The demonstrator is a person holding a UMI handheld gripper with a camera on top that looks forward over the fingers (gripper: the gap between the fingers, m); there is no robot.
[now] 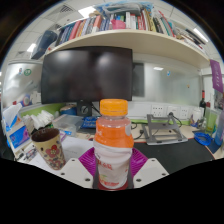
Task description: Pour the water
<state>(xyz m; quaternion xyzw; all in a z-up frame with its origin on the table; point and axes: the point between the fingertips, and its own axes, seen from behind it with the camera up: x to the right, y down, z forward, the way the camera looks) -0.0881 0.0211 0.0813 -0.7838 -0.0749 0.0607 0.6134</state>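
A plastic bottle (113,148) with an orange cap, orange liquid and a white label stands upright between my fingers. The magenta pads (88,159) press against both of its sides, so my gripper (112,168) is shut on the bottle. A dark patterned paper cup (48,147) stands on the desk to the left of the bottle, a little beyond the fingers. The base of the bottle is hidden below the fingers.
A black monitor (87,77) stands behind the bottle on the desk (185,155). A shelf of books (120,25) runs above it. A metal rack (164,127) sits at the right, and clutter lies at the left.
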